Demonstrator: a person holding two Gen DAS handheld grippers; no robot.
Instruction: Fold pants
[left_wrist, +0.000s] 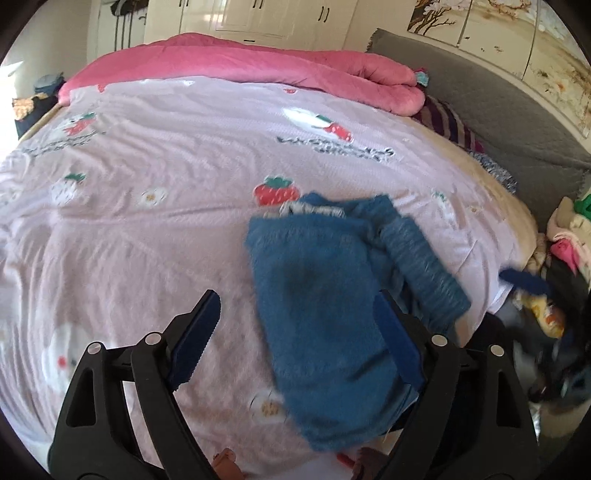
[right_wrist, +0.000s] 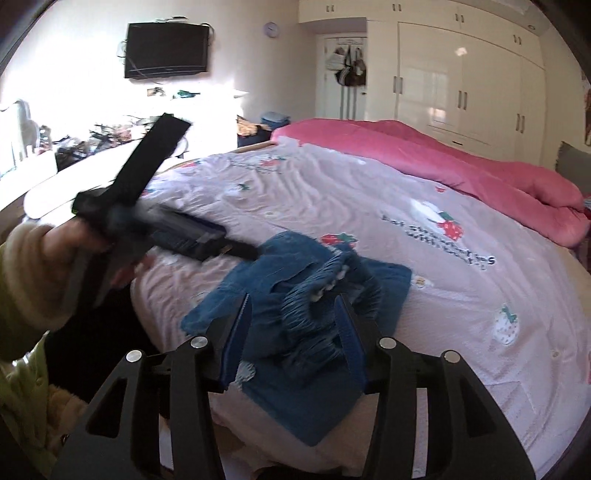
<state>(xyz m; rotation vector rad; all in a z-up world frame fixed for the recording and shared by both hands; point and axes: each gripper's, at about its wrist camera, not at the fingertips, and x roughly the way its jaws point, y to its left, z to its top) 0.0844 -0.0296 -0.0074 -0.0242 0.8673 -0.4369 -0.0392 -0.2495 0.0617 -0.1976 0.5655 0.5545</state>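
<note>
Blue pants (left_wrist: 325, 314) lie folded into a small bundle on the pink strawberry-print bedsheet (left_wrist: 147, 229), near the bed's front edge. My left gripper (left_wrist: 299, 325) is open wide; its right finger rests over the pants' edge and its left finger is above bare sheet. In the right wrist view the pants (right_wrist: 369, 280) show a gathered elastic waistband (right_wrist: 314, 295) on top. My right gripper (right_wrist: 295, 328) hovers over that waistband with its jaws apart, and the pads do not clamp the cloth. A hand in a cream cuff (right_wrist: 33, 266) holds the blurred left gripper at the left.
A pink quilt (left_wrist: 258, 62) is rolled along the far side of the bed. A grey headboard (left_wrist: 498, 110) stands at the right, with a heap of clothes (left_wrist: 565, 236) below it. White wardrobes (right_wrist: 461, 81), a wall television (right_wrist: 166, 50) and a cluttered desk (right_wrist: 92, 144) ring the room.
</note>
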